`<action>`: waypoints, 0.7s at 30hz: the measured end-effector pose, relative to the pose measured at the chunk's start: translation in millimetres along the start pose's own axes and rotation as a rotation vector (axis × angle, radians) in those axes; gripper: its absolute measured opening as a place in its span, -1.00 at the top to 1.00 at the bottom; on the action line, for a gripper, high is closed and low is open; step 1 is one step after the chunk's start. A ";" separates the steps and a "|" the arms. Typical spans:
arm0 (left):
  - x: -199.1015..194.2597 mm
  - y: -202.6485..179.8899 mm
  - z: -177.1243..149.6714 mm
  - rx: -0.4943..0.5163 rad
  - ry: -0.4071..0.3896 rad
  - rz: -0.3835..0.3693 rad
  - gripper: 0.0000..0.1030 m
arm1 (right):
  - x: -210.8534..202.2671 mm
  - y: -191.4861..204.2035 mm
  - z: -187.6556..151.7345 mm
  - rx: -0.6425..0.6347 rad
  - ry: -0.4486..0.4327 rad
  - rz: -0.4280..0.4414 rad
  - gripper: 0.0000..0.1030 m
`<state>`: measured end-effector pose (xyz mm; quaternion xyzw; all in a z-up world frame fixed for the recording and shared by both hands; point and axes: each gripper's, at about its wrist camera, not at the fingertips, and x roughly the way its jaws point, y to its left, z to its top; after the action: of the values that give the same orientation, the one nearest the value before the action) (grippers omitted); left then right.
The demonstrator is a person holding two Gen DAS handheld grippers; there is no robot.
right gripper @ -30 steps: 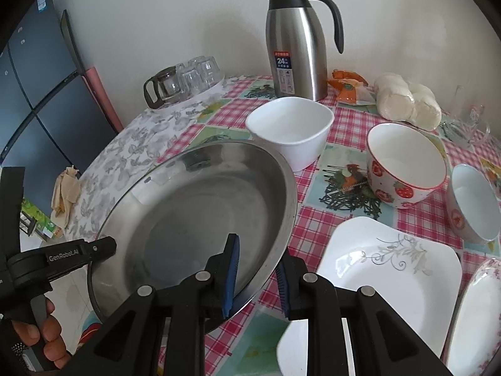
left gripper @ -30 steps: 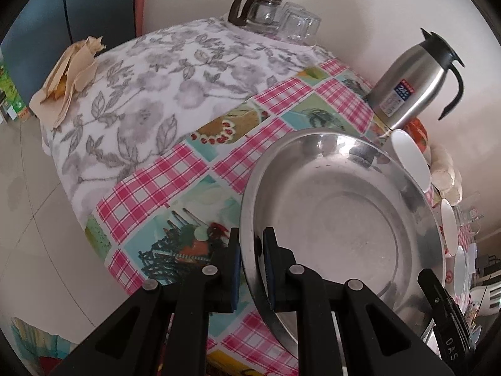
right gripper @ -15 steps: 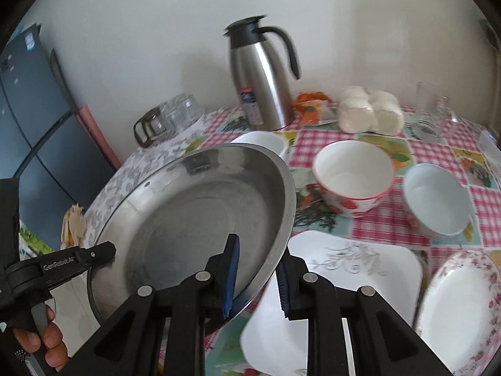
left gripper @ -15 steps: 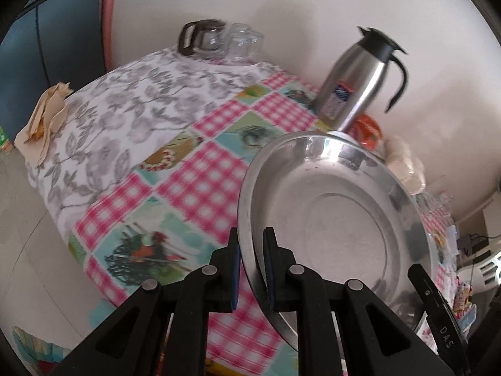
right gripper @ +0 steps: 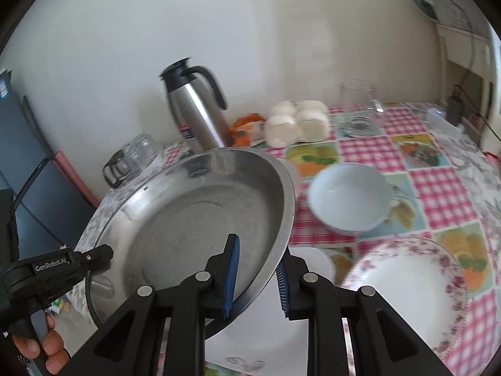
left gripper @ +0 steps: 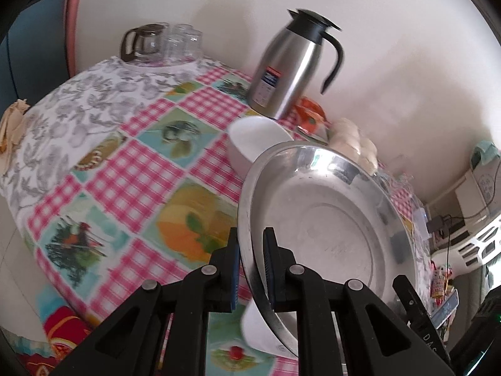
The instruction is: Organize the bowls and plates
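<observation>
A large round steel plate (left gripper: 325,235) hangs tilted above the checked table, held at two opposite sides of its rim. My left gripper (left gripper: 252,250) is shut on its left rim. My right gripper (right gripper: 258,272) is shut on the steel plate (right gripper: 194,219) at its right rim, and the left gripper (right gripper: 56,269) with a hand (right gripper: 47,344) shows across from it. Under the plate lies a white square plate (right gripper: 281,329), mostly hidden. A white bowl (right gripper: 347,200) and a floral-rimmed plate (right gripper: 407,294) sit to the right. Another white bowl (left gripper: 256,138) stands beyond the steel rim.
A steel thermos jug (left gripper: 291,69) stands at the back by the wall, with a glass pot and cups (left gripper: 156,42) to its left. White buns (right gripper: 297,122), an orange packet (right gripper: 247,125) and a glass jug (right gripper: 357,97) line the back. The table edge (left gripper: 18,188) drops off at left.
Both grippers have carried the steel plate up and to the right across the table, turning with it. It now hangs over the white square plate; the strawberry bowl is hidden.
</observation>
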<state>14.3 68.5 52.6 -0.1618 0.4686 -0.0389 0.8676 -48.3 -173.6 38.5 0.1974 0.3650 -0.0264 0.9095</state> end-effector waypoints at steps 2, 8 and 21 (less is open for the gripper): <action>5.7 -8.6 -6.2 0.014 0.015 -0.012 0.73 | -0.6 -12.4 -1.3 0.022 0.013 -0.013 0.54; 20.7 -16.8 -20.5 0.031 0.067 -0.022 0.73 | -0.8 -33.0 -9.7 0.035 0.050 -0.057 0.54; 22.6 -20.6 -37.3 0.074 0.094 -0.034 0.73 | -9.3 -36.6 -21.1 0.023 0.056 -0.102 0.52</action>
<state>-2.1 34.9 22.1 -0.1355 0.5041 -0.0784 0.8494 -75.9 -200.2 18.5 0.1897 0.3998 -0.0716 0.8939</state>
